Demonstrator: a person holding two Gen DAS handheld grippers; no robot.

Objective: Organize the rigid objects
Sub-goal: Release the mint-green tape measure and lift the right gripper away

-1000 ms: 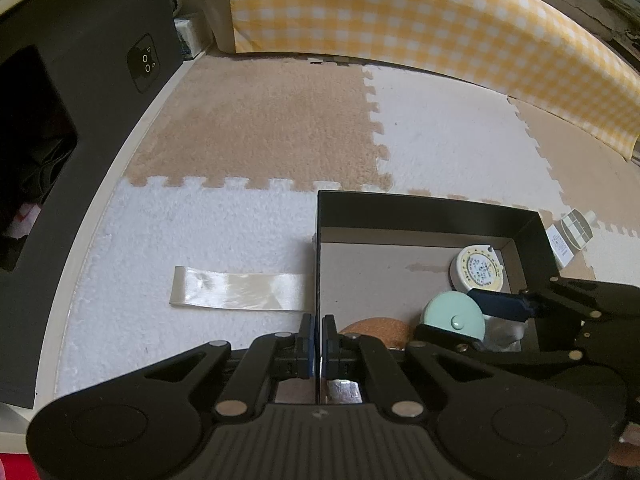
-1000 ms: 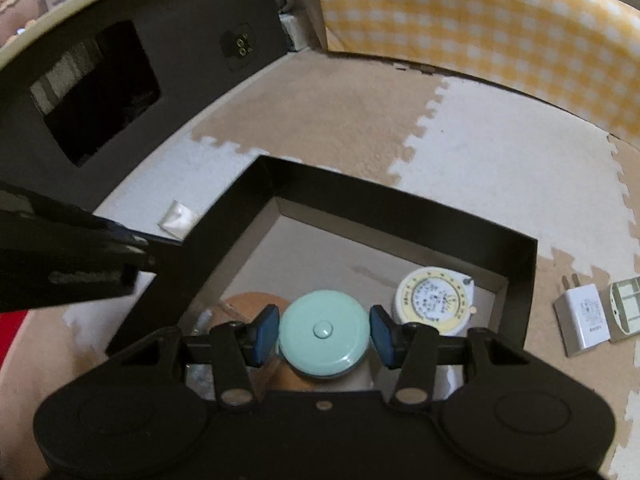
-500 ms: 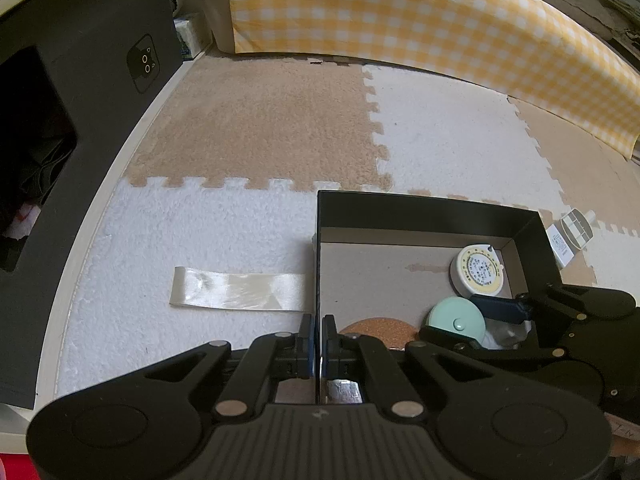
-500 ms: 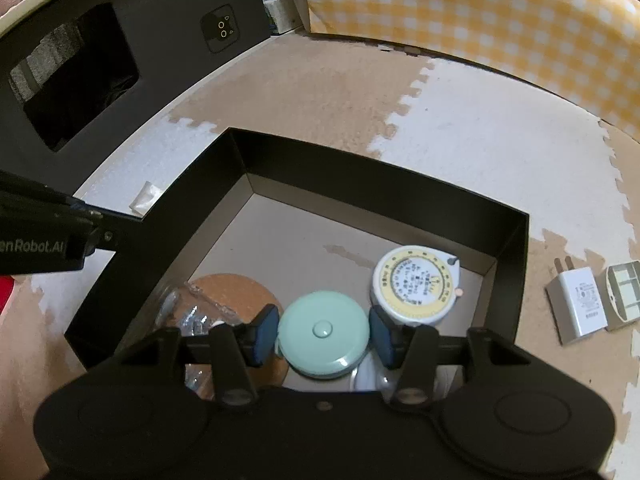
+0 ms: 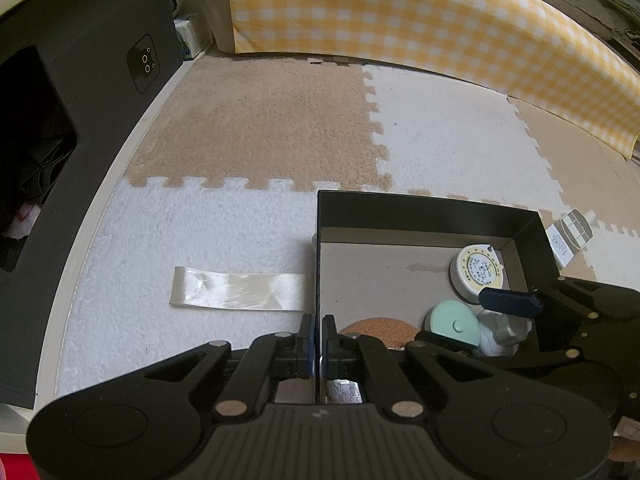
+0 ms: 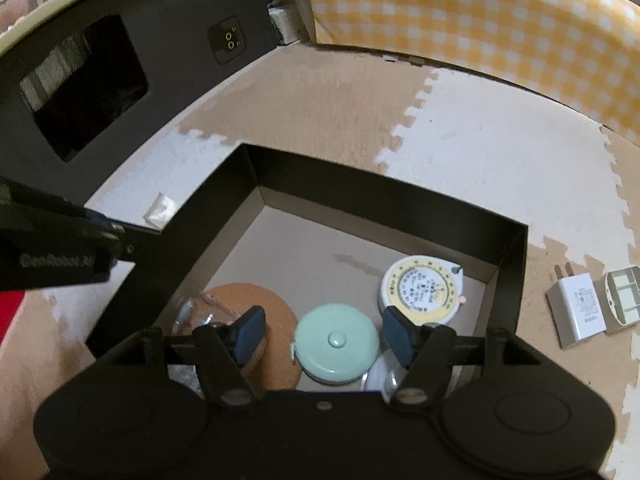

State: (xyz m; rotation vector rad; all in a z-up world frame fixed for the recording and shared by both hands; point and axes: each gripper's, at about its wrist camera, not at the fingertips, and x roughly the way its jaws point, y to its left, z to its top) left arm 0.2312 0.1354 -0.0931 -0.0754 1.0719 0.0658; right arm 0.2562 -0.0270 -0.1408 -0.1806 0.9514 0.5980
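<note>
An open black box (image 6: pixel 384 196) sits on the foam mat. In it lie a mint round tape measure (image 6: pixel 336 342), a white and yellow tape measure (image 6: pixel 424 290), a cork coaster (image 6: pixel 256 300) and a clear plastic piece (image 6: pixel 200 312). My right gripper (image 6: pixel 323 333) hangs over the box's near end. Its jaws are opening, and the mint tape measure lies between them with a gap on both sides. My left gripper (image 5: pixel 317 344) is shut on the box's left wall (image 5: pixel 318 264). A white object (image 5: pixel 502 330) lies partly under the mint tape measure.
A white plug charger (image 6: pixel 578 310) and a small white compartment piece (image 6: pixel 622 296) lie on the mat right of the box. A shiny ribbon strip (image 5: pixel 240 292) lies left of it. A black cabinet (image 5: pixel 80 80) stands at the left, a yellow checked cloth (image 5: pixel 400 12) at the back.
The right gripper's pads have spread away from the mint tape measure, which now rests in the box. The left gripper still pinches the box wall.
</note>
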